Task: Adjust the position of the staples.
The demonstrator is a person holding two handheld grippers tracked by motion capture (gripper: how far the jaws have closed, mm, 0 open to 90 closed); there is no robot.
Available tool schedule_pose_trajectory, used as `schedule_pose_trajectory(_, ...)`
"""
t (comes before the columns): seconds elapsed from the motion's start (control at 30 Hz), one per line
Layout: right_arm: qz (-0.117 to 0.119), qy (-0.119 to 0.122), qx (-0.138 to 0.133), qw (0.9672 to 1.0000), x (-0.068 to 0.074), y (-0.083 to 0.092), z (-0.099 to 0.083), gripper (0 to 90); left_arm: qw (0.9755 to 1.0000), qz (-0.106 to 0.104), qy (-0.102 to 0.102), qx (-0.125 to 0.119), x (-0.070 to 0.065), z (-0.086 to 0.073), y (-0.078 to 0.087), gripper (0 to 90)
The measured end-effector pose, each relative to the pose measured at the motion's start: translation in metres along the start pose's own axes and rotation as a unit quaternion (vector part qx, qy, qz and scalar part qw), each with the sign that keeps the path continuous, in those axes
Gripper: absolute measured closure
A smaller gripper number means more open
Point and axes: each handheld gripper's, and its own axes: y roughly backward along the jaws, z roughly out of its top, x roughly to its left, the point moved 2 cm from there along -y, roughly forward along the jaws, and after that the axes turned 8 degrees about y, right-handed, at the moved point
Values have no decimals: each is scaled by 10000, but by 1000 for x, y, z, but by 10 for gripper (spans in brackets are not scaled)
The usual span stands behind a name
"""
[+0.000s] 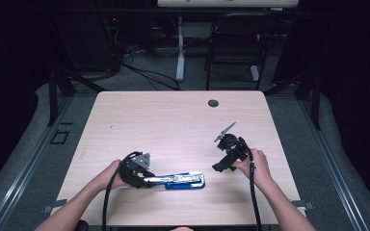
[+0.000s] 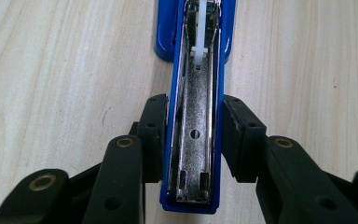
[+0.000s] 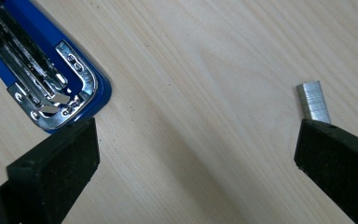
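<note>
Here the blue stapler (image 1: 185,181) lies opened flat near the front edge of the table (image 1: 173,120), long axis across the table, its open metal channel facing up. The left gripper (image 2: 193,140) is clamped on its sides. Rigid, moderately heavy and smooth, it is probably best gripped across these flanks. The right gripper (image 3: 196,154) stands wide apart, empty, near a light, crumbly staple strip (image 3: 313,101).

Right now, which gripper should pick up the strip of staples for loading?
Right. The right gripper stands open above the table with the staple strip beside one jaw, while the left gripper is clamped on the opened blue stapler, steadying it.
</note>
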Motion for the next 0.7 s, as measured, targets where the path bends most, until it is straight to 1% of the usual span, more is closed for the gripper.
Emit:
schedule_pose_trajectory(0.07,-28,-13,-18,10000,-2,1,0,0,10000,11,-17,10,0,0,0,639)
schedule_pose_trajectory(0.1,-54,-81,-74,9999,-3,1,-1,0,10000,8,-15,7,0,0,0,639)
schedule_pose_trajectory(0.13,-86,-96,-16,9999,-6,3,-1,0,10000,-4,-9,-1,0,0,0,639)
schedule_pose_trajectory(0.17,-86,-96,-16,9999,-6,3,-1,0,10000,-4,-9,-1,0,0,0,639)
schedule_pose_trajectory(0.2,-124,-164,-65,9998,-9,4,-2,0,10000,27,-18,36,0,0,0,639)
schedule_pose_trajectory(0.23,-160,-282,-127,9994,-16,8,-3,0,10000,42,-23,60,0,1,0,639)
schedule_pose_trajectory(0.27,-178,-329,-157,9992,-18,9,-4,0,10000,-21,-15,24,1,1,0,639)
schedule_pose_trajectory(0.4,-218,-580,-241,9978,-31,14,-5,0,10000,-29,-20,30,1,1,-1,639)
schedule_pose_trajectory(0.43,-249,-609,-242,9975,-34,14,-5,0,10000,-26,-22,31,1,1,-1,639)
schedule_pose_trajectory(0.47,-284,-706,-352,9965,-36,14,-5,0,10000,-29,-24,33,1,1,-1,639)
schedule_pose_trajectory(0.5,-259,-701,-312,9967,-40,14,-5,0,10000,-33,-24,32,1,1,-1,639)
schedule_pose_trajectory(0.6,-318,-797,-348,9957,-48,13,-5,0,10000,-41,-26,34,1,1,-1,639)
schedule_pose_trajectory(0.63,-307,-856,-441,9949,-49,11,-5,1,10000,-44,-29,35,1,1,-1,640)
schedule_pose_trajectory(0.67,-304,-798,-364,9957,-52,11,-5,16,9999,-66,-43,70,2,1,0,639)
schedule_pose_trajectory(0.7,-307,-799,-344,9957,-54,9,-6,22,10000,-56,-38,49,2,1,-1,640)
